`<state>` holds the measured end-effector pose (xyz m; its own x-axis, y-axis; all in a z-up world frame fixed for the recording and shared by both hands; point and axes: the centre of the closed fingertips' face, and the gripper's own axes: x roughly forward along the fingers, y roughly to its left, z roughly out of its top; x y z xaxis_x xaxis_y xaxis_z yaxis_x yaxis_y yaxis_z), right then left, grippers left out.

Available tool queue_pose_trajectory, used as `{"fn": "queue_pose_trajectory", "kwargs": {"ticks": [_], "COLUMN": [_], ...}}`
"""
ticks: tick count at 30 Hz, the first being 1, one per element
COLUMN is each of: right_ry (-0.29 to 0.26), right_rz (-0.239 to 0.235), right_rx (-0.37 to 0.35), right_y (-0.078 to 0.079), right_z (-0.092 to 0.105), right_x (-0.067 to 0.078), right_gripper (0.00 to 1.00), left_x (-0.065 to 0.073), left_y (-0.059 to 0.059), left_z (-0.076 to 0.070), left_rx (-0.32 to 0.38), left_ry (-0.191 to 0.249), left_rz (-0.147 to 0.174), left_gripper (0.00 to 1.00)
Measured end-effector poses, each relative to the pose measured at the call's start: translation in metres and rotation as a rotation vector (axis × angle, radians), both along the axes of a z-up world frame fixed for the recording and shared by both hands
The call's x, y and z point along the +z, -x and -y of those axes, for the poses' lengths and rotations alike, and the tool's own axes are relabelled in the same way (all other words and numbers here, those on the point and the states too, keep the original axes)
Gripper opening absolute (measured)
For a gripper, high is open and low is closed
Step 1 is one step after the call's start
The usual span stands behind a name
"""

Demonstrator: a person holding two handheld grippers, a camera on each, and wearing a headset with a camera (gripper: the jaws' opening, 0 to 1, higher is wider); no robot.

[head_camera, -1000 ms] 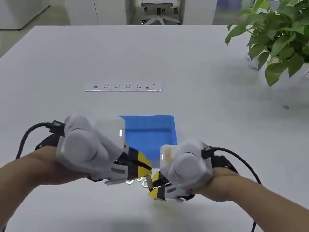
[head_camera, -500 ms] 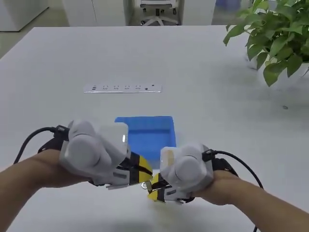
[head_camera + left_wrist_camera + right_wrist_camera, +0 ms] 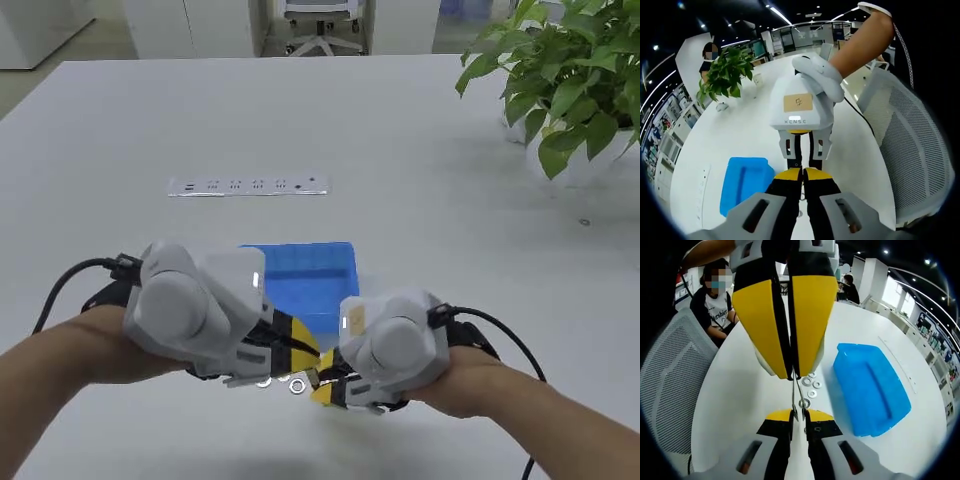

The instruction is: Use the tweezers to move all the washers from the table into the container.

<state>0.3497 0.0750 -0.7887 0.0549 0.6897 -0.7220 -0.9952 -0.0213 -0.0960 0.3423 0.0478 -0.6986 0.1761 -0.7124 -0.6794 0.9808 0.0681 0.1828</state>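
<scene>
The left claw (image 3: 802, 172) and right claw (image 3: 798, 416) meet near the desk's (image 3: 400, 150) front edge, both clenched on the tweezers (image 3: 796, 397). The washers (image 3: 811, 387) lie beside the container (image 3: 870, 390).

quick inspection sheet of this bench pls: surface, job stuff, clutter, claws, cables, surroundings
surface: white table.
job's things: blue container; washers lie loose on the table beside it; tweezers span the two claws.
clutter: power strip beyond the container.
grippers: left claw and right claw meet tip to tip, both apparently shut on the tweezers.
cables: black cable trails from each gripper.
surroundings: potted plant at the table's far right; office chair beyond.
</scene>
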Motion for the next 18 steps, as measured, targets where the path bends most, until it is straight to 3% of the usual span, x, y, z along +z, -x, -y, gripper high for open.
{"fn": "queue_pose_trajectory", "kwargs": {"ticks": [18], "right_ry": [-0.005], "right_rz": [0.052], "right_rx": [-0.037], "right_y": [-0.017], "right_z": [0.009], "right_x": [-0.001], "right_gripper": [0.11], "left_x": [-0.003], "left_y": [-0.012], "left_z": [0.000], "left_rx": [-0.026], "left_ry": [-0.001], "left_rz": [0.018], "left_gripper": [0.05]}}
